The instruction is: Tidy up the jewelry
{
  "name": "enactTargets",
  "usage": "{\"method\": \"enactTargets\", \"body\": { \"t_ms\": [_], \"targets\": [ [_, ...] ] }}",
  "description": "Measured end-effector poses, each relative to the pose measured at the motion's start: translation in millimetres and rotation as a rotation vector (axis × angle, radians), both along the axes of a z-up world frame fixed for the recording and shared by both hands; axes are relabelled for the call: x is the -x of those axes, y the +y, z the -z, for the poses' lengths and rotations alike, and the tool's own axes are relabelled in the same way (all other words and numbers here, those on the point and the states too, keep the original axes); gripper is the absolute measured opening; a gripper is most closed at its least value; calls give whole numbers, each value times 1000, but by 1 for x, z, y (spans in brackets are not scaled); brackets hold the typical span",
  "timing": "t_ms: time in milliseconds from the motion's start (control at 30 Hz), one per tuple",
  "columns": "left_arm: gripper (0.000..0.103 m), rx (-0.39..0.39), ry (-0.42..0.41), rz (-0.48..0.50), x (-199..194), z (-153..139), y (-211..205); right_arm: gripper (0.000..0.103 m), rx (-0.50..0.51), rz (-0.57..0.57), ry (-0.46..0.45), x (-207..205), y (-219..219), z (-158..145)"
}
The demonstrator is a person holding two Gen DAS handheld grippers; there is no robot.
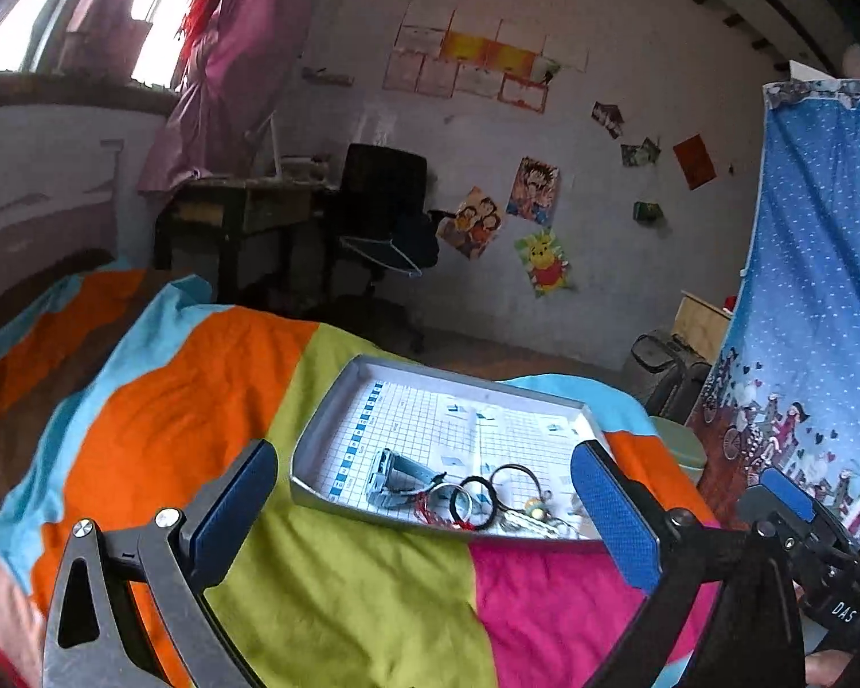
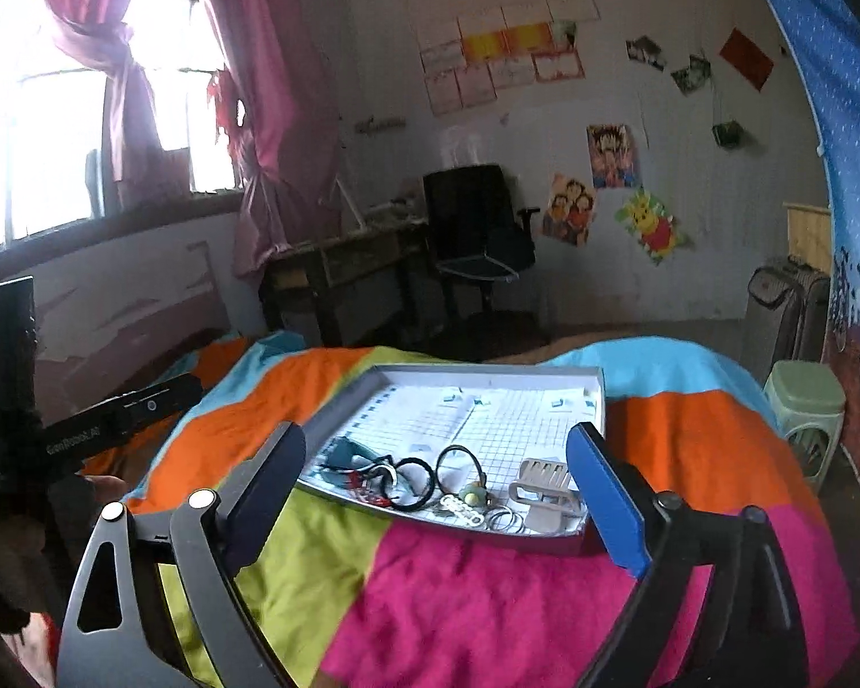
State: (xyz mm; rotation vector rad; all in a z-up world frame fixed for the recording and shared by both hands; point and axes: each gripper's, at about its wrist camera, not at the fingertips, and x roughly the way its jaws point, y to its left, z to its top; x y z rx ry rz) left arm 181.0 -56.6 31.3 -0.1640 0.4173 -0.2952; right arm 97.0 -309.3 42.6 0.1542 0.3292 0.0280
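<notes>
A shallow grey tray point(image 1: 367, 364) point(image 2: 599, 395) lined with grid paper lies on the striped bedspread. Along its near edge lie black hair bands point(image 1: 479, 501) point(image 2: 415, 473), a blue-grey clip point(image 1: 393, 476) point(image 2: 344, 453), a beige claw clip point(image 2: 542, 493), metal rings point(image 2: 504, 519) and small charms point(image 1: 536, 516). My left gripper point(image 1: 424, 507) hovers above the near side of the tray, open and empty. My right gripper point(image 2: 436, 484) also hangs over the near edge of the tray, open and empty. In the left wrist view the right gripper point(image 1: 797, 507) appears at the right.
The colourful bedspread point(image 1: 338, 585) point(image 2: 476, 596) fills the foreground. A desk point(image 1: 246, 212) and a black office chair point(image 2: 481, 229) stand by the far wall. A blue patterned curtain point(image 1: 814, 264) hangs at the right, with a green stool point(image 2: 808, 407) and a suitcase point(image 2: 785, 309) beside it.
</notes>
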Motion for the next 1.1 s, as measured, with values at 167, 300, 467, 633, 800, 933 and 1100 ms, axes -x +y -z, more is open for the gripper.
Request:
{"method": "enactTargets", "body": {
  "t_ms": [167,300,467,633,800,933,1100],
  "targets": [
    [103,-3,-39,6,43,-17,8,93,15,-14,-40,37,12,-16],
    [103,-5,-64,-7,76,-26,16,102,20,-22,-84,69,23,-26],
    [103,13,-69,-36,113,-29,30,102,34,-30,-109,104,37,-34],
    [103,31,-20,-62,144,-20,44,102,32,-32,-107,133,46,-33],
    [103,57,39,-101,171,-8,54,102,37,-47,-78,155,50,-27],
    [103,-1,5,-139,191,-4,53,102,45,-45,-71,168,54,-24],
    [103,-9,15,-175,205,6,54,102,39,-27,-60,180,56,-17]
  ]
}}
